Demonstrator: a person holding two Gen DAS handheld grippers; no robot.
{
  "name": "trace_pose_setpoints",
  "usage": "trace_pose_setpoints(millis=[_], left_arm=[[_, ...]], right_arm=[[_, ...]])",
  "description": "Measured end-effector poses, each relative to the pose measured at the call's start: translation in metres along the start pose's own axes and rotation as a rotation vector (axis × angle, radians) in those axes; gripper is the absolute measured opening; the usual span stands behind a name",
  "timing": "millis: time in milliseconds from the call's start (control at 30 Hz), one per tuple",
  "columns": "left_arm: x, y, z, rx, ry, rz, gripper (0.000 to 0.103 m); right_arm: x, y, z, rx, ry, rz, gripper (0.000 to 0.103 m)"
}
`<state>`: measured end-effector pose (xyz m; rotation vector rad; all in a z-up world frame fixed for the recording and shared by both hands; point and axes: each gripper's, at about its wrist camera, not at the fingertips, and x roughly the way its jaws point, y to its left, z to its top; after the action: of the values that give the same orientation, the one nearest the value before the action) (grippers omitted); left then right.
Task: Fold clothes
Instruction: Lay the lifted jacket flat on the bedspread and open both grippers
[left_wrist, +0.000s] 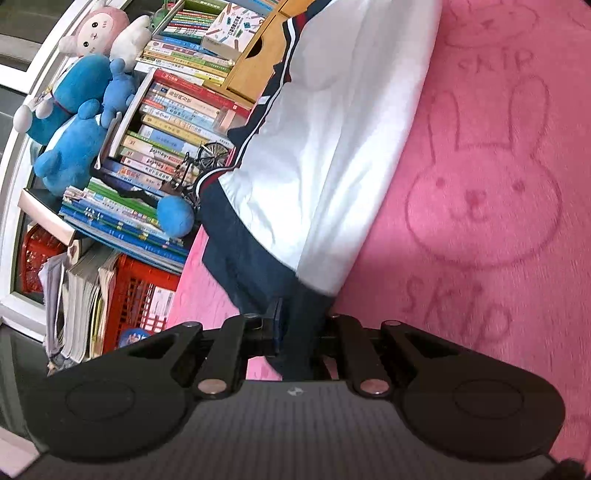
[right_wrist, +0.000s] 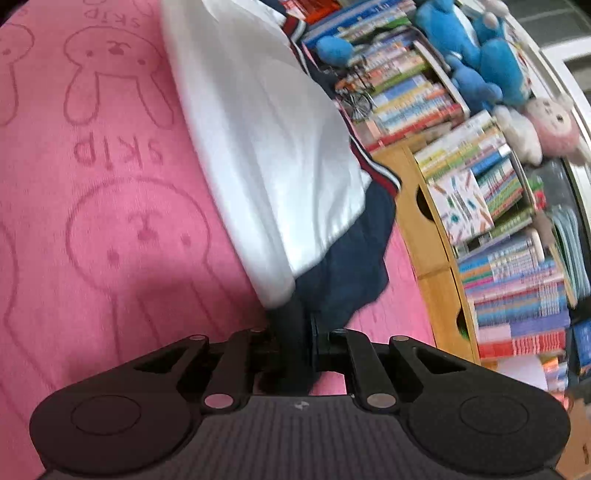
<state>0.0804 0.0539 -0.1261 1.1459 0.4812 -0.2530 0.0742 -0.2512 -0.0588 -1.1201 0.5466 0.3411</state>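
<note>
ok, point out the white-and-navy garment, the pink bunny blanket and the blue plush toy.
white-and-navy garment (left_wrist: 332, 147): left wrist view, on its white panel.
pink bunny blanket (left_wrist: 484, 206): left wrist view, on a printed bunny face.
blue plush toy (right_wrist: 476, 48): right wrist view, on its body.

Garment (left_wrist: 332, 140): white body with navy panels and red-and-white striped trim along one edge. State: partly folded, the white layer lying over the navy layer. Pose: stretched as a long band across the pink rabbit-print blanket (left_wrist: 498, 147). In the left wrist view it runs from 12 o'clock down to 6 o'clock; its navy ends bunch together at 6 o'clock in both views (right_wrist: 343, 266).
</note>
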Motion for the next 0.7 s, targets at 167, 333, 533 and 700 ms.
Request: trace_pose_setpoints(millis=[167, 333, 533, 700], left_arm=[[-0.004, 0.001, -0.006, 0.008, 0.003, 0.013, 0.016], [-0.02, 0.012, -0.023, -0.098, 0.059, 0.016, 0.054], [-0.068, 0.048, -0.021, -0.361, -0.062, -0.101, 0.094], [-0.064, 0.092, 0.013, -0.701, -0.202, -0.147, 0.098]], right_arm=[[-0.008, -0.003, -0.015, 0.025, 0.017, 0.0, 0.015], [-0.02, -0.003, -0.038, 0.061, 0.147, -0.048, 0.031], [-0.064, -0.03, -0.021, 0.322, 0.01, -0.049, 0.064], [-0.044, -0.053, 0.042, 0.626, -0.217, 0.057, 0.073]])
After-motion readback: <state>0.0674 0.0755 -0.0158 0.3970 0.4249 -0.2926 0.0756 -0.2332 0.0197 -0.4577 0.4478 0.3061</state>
